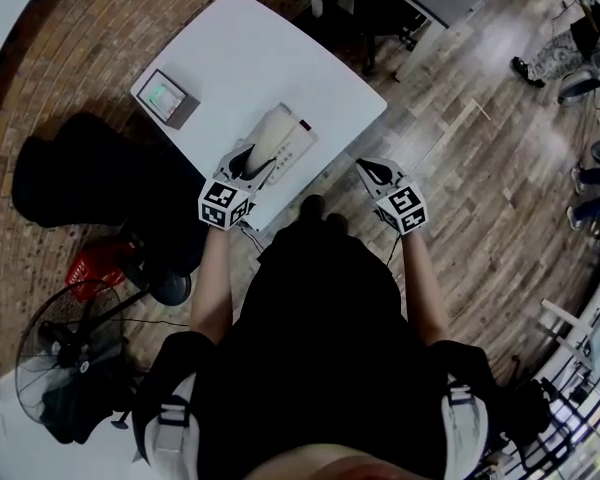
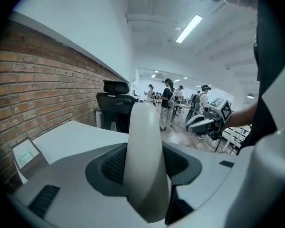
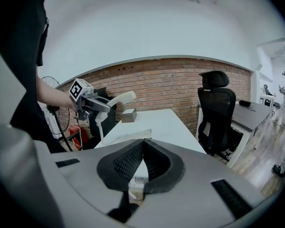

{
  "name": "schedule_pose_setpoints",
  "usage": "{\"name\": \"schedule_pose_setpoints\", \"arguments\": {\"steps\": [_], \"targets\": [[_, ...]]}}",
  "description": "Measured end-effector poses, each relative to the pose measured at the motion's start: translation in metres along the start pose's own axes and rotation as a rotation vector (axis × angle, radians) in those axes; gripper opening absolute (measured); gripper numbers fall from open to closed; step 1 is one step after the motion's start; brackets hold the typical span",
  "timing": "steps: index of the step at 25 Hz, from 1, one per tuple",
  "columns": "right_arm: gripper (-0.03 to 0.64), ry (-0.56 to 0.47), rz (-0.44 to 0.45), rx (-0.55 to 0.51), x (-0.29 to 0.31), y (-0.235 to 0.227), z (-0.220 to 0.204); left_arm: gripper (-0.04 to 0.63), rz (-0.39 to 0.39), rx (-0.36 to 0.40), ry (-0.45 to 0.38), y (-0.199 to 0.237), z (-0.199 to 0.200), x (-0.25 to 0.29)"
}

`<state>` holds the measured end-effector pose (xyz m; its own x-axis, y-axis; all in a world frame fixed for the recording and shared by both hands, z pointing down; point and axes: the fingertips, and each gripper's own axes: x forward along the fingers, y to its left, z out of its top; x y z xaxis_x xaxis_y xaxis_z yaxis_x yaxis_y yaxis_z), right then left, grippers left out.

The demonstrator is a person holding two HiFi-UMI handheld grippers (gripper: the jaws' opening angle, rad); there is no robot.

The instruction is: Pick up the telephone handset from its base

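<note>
Pinching the telephone handset (image 2: 145, 160) in the left gripper (image 1: 248, 163), pads tight on both sides of its pale body. Holding it in the air above the white table (image 1: 240, 48), over the telephone base (image 1: 302, 146) near the table's near edge. Keeping the right gripper (image 1: 372, 170) just off the near-right edge, over floor, claw pressed together tip to tip on nothing.

Open wood floor (image 1: 480, 198) right of the table, plenty of room that side. Tighter on the left: black bulky object (image 1: 80, 178), red basket (image 1: 98, 263), standing fan (image 1: 70, 338), then brick wall (image 2: 38, 89). Black office chair (image 3: 216, 113) at the far side. On the tabletop: the base, plus a small grey box (image 1: 166, 98) with a green screen near the left corner, well apart from the base.

Can't read the base's keypad from overhead, too small. Can't tell from overhead how far the handset clears the base; from the right gripper view, plainly raised above the tabletop. Table edge under the left gripper covered by it and its marker cube (image 1: 225, 204). Several people (image 2: 168, 99) far back in the room, too small for detail.
</note>
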<state>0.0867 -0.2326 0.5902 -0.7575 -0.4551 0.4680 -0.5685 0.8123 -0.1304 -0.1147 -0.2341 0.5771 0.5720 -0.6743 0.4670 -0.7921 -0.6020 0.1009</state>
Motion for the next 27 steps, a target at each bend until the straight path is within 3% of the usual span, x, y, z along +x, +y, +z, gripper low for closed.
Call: {"name": "schedule_pose_setpoints", "arguments": {"steps": [12,27], "targets": [[-0.002,-0.022,0.011,-0.039,-0.019,0.005,-0.011,0.222,0.036,-0.081,-0.106,-0.024,0.012,-0.022],[-0.002,-0.041,0.036,-0.055,-0.033,0.022,-0.012,0.222,0.070,-0.088,-0.135,-0.043,0.009,-0.046]]}}
